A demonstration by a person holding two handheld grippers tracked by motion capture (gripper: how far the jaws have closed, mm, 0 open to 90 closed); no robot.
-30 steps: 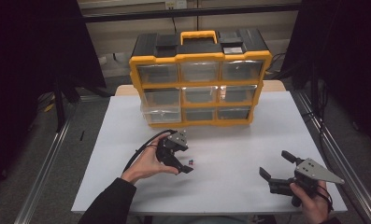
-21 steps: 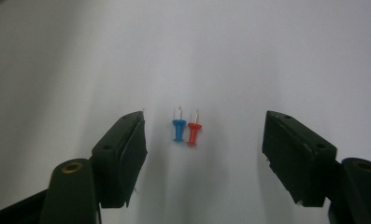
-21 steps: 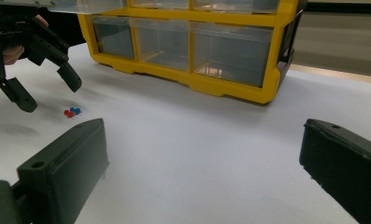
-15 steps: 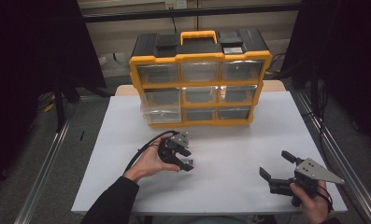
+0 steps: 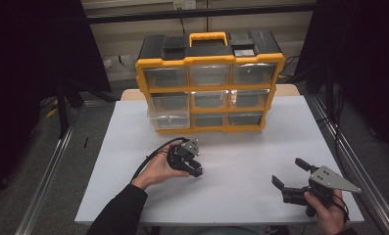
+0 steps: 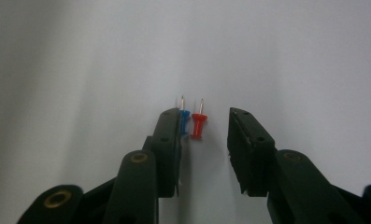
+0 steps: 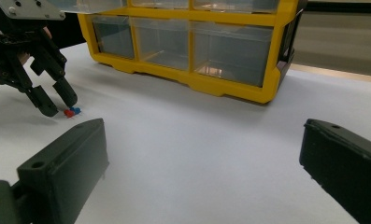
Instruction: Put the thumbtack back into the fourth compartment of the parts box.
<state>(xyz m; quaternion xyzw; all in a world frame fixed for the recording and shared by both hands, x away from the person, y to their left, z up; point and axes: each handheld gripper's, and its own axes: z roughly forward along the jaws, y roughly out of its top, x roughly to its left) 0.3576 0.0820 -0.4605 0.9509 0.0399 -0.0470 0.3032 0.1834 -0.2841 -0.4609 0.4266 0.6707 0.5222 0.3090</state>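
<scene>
A person sat at a white surface (image 5: pixel 231 161) and held a two-jaw gripper in each hand. The left gripper (image 5: pixel 196 170) was tipped downward, its jaws pointing at the surface and spread apart with nothing clamped between them. In the left gripper view, two push pins lay in the gap between those jaws. The blue push pin (image 6: pixel 184 116) rested right against the inner face of the left-hand jaw, partly hidden behind it. The red push pin (image 6: pixel 198 126) lay just beside the blue one, closer to the middle of the gap and well clear of the right-hand jaw. Both pins pointed their metal tips away from the jaws.

In the right gripper view, the same two pins appeared as small red and blue dots on the surface, just at the tips of the left gripper's jaws and beyond the near left-hand jaw of the right gripper.

The right gripper (image 5: pixel 291 176) was held low over the surface, well apart from the left one, with its jaws spread wide and holding nothing. A grey three-cornered plate sat on top of it.

Beyond both pairs of jaws stood a yellow and black organiser box (image 5: pixel 209 81) with a yellow handle and rows of clear drawers, all facing the person.
</scene>
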